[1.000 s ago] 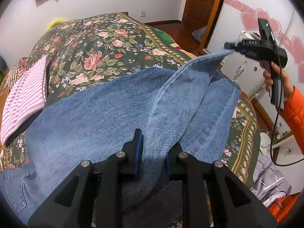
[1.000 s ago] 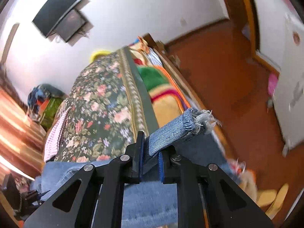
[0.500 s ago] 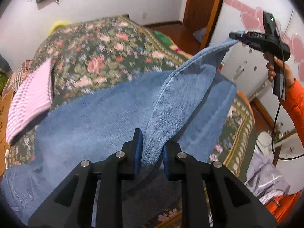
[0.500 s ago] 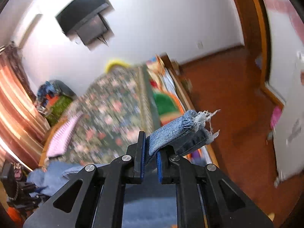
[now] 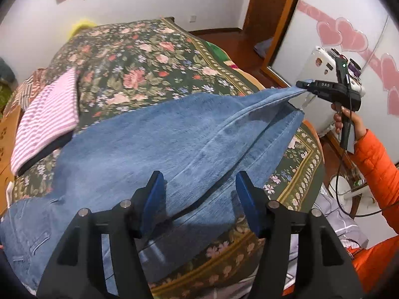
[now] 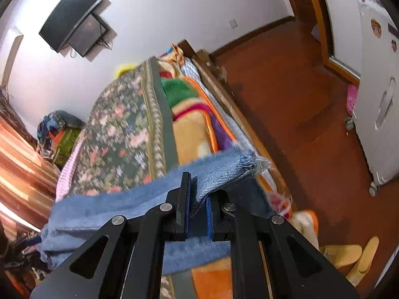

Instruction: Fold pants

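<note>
The blue jeans (image 5: 154, 144) are spread across the floral bedspread (image 5: 139, 57), waist end at the lower left of the left wrist view, legs running toward the right edge of the bed. The left gripper (image 5: 199, 189) is seen just above the denim, its jaws opening; the blue pads (image 5: 154, 194) stand apart on either side of a raised fold of the leg, and no cloth is pressed between them. The fabric is let go on this side and lies slack beneath the fingers.

Over at the right, the frayed hem (image 6: 247, 162) of one leg is pinched tight in the right gripper (image 6: 198, 199), its jaws clamped on the denim. In the left wrist view the same gripper (image 5: 305, 84) is seen held out past the bed's edge by a hand (image 5: 349, 122) in an orange sleeve (image 5: 376, 172), and the leg is drawn up off the bedspread into a taut ridge running from the hem toward the middle of the jeans. The second leg is seen lying below it, its hem hanging near the bed's edge.

A folded pink-striped garment (image 5: 47, 117) is placed on the bedspread at the left, just beside the jeans. Yellow slippers (image 6: 354, 256) are seen on the wooden floor (image 6: 286, 87).
</note>
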{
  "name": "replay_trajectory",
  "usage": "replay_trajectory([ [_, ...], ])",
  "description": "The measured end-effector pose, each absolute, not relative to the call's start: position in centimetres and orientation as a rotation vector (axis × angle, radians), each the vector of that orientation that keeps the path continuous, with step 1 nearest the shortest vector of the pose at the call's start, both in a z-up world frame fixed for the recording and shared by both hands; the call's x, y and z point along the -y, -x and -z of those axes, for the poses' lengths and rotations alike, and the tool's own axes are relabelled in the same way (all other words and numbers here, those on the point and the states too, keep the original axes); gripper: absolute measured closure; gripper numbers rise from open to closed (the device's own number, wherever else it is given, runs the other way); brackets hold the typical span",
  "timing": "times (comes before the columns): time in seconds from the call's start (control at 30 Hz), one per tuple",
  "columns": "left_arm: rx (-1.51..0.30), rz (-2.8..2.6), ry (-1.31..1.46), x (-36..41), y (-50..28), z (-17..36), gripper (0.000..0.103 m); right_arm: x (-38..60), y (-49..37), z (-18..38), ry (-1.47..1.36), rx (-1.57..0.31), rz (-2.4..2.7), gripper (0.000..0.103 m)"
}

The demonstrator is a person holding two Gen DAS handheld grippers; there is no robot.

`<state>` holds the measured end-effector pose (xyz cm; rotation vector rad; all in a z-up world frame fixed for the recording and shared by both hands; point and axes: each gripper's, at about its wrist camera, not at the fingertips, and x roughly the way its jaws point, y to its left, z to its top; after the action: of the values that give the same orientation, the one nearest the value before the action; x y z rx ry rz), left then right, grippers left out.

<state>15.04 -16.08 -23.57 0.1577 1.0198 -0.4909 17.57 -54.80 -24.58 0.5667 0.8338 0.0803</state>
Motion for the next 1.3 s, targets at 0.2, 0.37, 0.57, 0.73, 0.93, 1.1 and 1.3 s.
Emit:
replay_trajectory([
  [0.2,-0.989,0.393,-0.094,13.0,-16.9,22.1,0.043,54.1,-19.1,19.3,-0.491,-0.719,-0.125,0.094],
  [0.37,-1.003,0.300,-0.129,11.1,-20.3,23.5,0.043,52.7,-19.0,16.8,-0.406,-0.659,-0.158,0.095],
  [0.57,-1.106,0.341,-0.092,10.6,-21.6,26.6,0.043,54.1,-17.7,23.1,-0.430,-0.791,-0.084,0.095],
  [0.73,-1.122,0.422,-0.132,12.3,-19.4,27.4,0.043,55.2,-17.1,29.7,-0.495,-0.948,-0.052,0.095],
  [0.93,-1.140,0.412,-0.089,12.6,-18.0,27.6,0.043,55.1,-16.7,30.3,-0.496,-1.037,0.006,0.086],
  [1.1,-1.126,0.428,-0.086,13.1,-16.5,27.3,0.043,55.2,-15.5,27.5,-0.382,-1.029,0.101,0.065],
  [1.3,-1.098,0.420,-0.142,14.3,-14.7,27.3,0.043,51.2,-15.0,24.1,-0.326,-0.952,-0.021,0.060],
])
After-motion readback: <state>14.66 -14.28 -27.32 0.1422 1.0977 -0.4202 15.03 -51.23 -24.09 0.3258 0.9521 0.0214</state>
